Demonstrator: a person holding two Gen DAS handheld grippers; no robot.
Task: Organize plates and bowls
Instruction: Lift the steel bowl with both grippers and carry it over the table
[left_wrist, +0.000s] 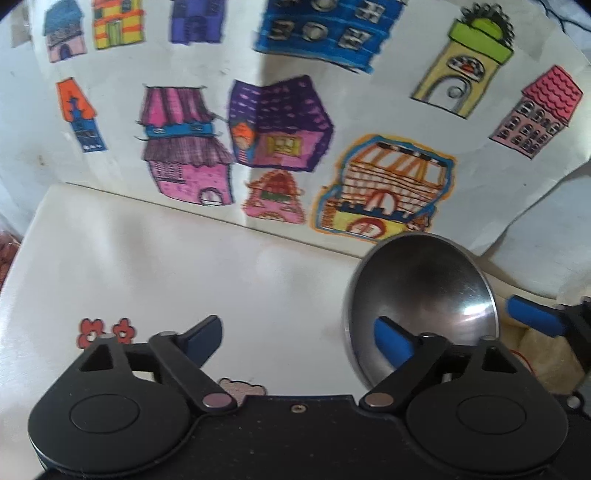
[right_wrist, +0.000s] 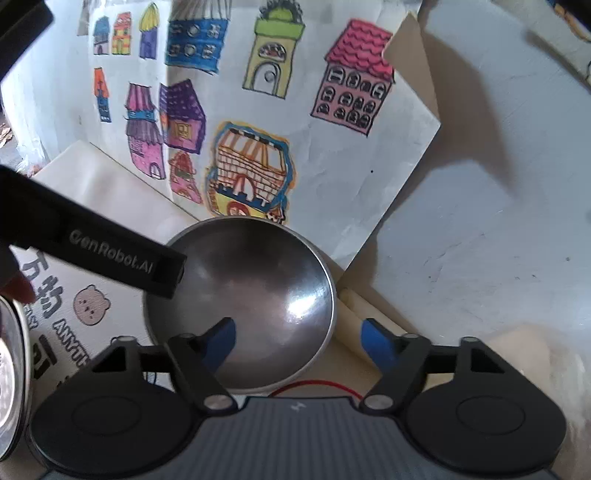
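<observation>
A shallow steel bowl (left_wrist: 421, 291) (right_wrist: 258, 280) sits empty on a white surface, tilted slightly. My left gripper (left_wrist: 301, 341) is open and straddles the bowl's left rim, with one blue finger (left_wrist: 395, 345) inside the bowl and the other outside on the white surface. My right gripper (right_wrist: 299, 343) is open and straddles the bowl's right rim, one finger (right_wrist: 221, 341) inside and the other (right_wrist: 376, 343) outside. No pad presses on the rim. The left gripper's black body (right_wrist: 110, 251) crosses the right wrist view; a right gripper finger (left_wrist: 532, 317) shows in the left wrist view.
A sheet with drawn colourful houses (left_wrist: 295, 110) (right_wrist: 258, 110) lies just beyond the bowl. The white board (left_wrist: 147, 266) carries stickers. Another steel dish's rim (right_wrist: 14, 362) shows at the left edge. A red thread (right_wrist: 314, 384) runs under the bowl. Grey tabletop (right_wrist: 498, 203) lies to the right.
</observation>
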